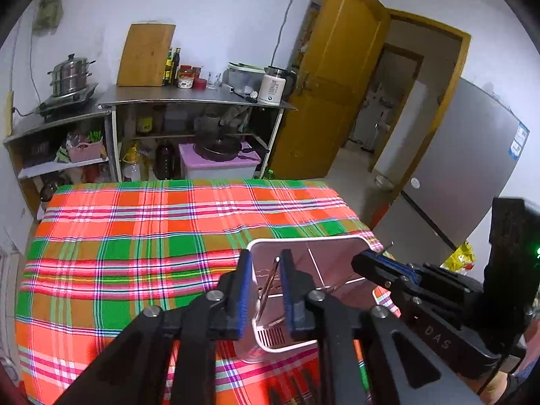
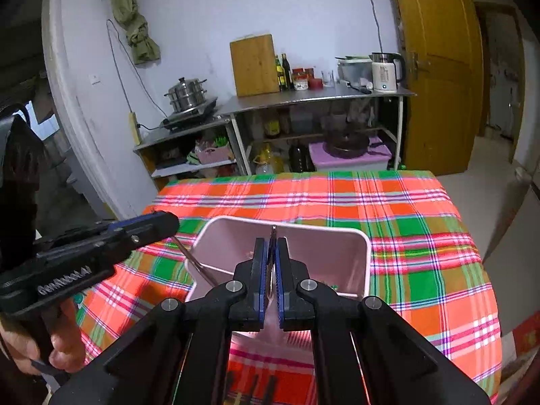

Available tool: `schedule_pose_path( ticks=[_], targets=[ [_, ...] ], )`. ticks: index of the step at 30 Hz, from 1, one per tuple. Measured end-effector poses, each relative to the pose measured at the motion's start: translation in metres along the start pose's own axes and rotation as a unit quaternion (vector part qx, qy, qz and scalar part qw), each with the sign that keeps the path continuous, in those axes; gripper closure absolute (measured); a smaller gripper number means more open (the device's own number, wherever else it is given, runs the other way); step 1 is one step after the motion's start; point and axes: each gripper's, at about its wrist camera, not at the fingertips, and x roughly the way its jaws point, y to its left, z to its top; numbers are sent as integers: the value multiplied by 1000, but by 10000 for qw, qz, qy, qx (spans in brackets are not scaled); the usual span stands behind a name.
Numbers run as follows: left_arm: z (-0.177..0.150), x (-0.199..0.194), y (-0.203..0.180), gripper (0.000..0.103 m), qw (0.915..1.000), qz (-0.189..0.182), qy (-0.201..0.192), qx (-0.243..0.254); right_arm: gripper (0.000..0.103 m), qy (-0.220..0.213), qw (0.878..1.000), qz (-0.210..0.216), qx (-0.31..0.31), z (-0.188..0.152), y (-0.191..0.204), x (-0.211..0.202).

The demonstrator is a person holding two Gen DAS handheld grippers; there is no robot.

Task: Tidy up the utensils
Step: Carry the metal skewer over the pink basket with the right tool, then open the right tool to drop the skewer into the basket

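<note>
Kitchen corner, plaid-clothed table. Left gripper: slightly parted, thin steel utensil loose between pads over pink plastic caddy. Right gripper: closed on flat metal utensil. Light, stiff, slippery; grip mid-shaft

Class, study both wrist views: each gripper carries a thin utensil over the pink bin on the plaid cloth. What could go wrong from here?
1. The left gripper stands open around its metal utensil; that piece may drop askew or miss the pink bin.
2. The right gripper pinches a thin utensil edge-on; it could twist or slip.
3. Both grippers crowd one bin and might collide.
</note>
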Motion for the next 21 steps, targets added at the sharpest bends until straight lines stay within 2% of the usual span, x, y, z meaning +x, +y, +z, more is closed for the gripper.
schedule_pose_path(
  ticks=[2,4,14,17,21],
  targets=[
    [0,-9,1,83,9999,9,-111,-20,97,-44,10000,-18,6,-1,0,-5],
    [-1,-21,0,83,9998,21,-210,-12,88,-122,9999,-2,22,0,0,-14],
    [-15,-85,-9,83,9984,90,-527,170,88,-750,9965,-354,-79,5,4,-77],
    [-31,-107,-14,83,9975,18,-658,251,88,-952,9948,-338,-159,-5,9,-109],
    [-60,-124,-27,83,9971,-3,-628,426,86,-1010,9937,-367,-315,-29,20,-139]
  ],
)
